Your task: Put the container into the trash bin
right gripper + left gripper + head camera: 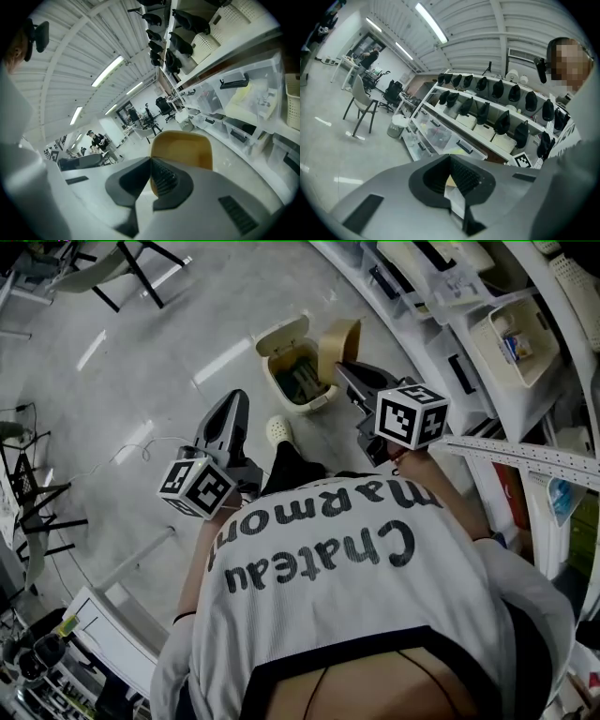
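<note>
In the head view my right gripper (347,373) is shut on the edge of a tan plastic container (339,341), holding it just right of the cream trash bin (323,399). The bin stands on the floor with its lid (281,332) open and dark contents inside. The right gripper view shows the jaws of my right gripper (151,163) shut on the container (185,149), which rises behind them. My left gripper (234,404) points at the floor left of the bin. In its own view the left gripper (451,163) is shut with nothing in it.
Shelving with clear drawers and baskets (511,338) curves along the right. A white shoe (278,430) is near the bin. Chair legs (136,273) stand at the far left and a chair (363,101) is on open floor. A person (96,139) stands far off.
</note>
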Motion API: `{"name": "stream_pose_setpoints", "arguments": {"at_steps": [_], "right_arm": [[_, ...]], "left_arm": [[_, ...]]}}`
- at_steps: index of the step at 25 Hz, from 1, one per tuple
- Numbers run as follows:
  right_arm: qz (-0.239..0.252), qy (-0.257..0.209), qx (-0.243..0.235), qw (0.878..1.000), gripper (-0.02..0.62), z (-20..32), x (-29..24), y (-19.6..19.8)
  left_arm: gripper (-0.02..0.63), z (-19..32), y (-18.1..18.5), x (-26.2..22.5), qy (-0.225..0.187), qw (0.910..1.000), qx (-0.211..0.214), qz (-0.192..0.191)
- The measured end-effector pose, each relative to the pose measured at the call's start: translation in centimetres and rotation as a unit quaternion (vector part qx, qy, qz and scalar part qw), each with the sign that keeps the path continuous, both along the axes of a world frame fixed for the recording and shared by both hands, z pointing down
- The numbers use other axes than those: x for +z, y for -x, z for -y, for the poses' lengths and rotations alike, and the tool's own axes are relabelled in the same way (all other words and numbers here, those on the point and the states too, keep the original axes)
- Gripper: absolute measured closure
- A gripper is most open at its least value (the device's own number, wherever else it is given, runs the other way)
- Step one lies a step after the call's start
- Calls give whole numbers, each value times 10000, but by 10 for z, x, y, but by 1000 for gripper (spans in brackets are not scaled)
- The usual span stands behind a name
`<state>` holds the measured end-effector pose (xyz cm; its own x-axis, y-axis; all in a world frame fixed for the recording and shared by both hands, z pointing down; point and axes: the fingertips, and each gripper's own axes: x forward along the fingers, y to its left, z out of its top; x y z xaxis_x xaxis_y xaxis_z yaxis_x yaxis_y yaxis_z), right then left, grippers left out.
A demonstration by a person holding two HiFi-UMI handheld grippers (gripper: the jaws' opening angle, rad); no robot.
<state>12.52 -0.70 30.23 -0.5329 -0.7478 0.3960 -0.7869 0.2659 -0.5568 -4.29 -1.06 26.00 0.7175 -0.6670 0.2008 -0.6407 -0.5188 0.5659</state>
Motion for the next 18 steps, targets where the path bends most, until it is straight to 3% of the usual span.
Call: {"name": "stream_pose_setpoints", "arguments": {"at_steps": [11, 18], "right_arm": [[96, 874, 266, 9958, 563, 56, 78, 18], [186, 1683, 388, 9848, 563, 67, 149, 37]], "left_arm": [[583, 69, 7, 72, 698, 9952, 574, 371], [583, 84, 27, 143, 1242, 9827, 979, 966]]}}
